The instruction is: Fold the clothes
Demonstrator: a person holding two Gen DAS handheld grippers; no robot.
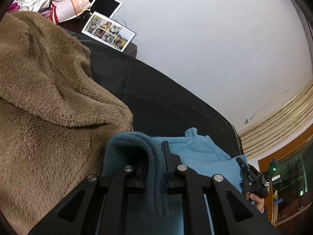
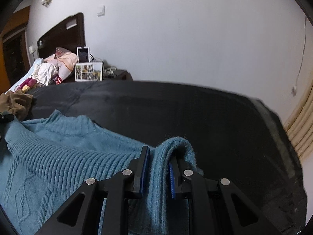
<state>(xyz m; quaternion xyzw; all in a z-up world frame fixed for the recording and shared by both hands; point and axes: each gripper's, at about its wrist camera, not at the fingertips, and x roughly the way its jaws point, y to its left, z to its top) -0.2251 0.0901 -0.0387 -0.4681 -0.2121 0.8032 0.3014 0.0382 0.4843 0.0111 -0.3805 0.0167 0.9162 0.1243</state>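
Observation:
A blue knit sweater (image 2: 58, 156) lies across a dark bed cover (image 2: 176, 113), its ribbed collar (image 2: 78, 127) toward the far side. My left gripper (image 1: 154, 156) is shut on a thick fold of the blue sweater (image 1: 199, 152); the knit drapes over and hides the left finger. My right gripper (image 2: 159, 156) is shut on another bunched edge of the sweater, which loops over the right finger. In the left wrist view the right gripper's body (image 1: 252, 178) and a person's hand (image 1: 256, 199) show at the far right.
A brown fleece garment (image 1: 49, 98) is heaped at the left of the dark bed cover (image 1: 156, 98), small in the right wrist view (image 2: 15, 101). Pillows and clothes (image 2: 50, 68), a photo collage (image 2: 89, 71) and a tablet (image 1: 106, 4) stand by the headboard (image 2: 64, 31). White wall behind.

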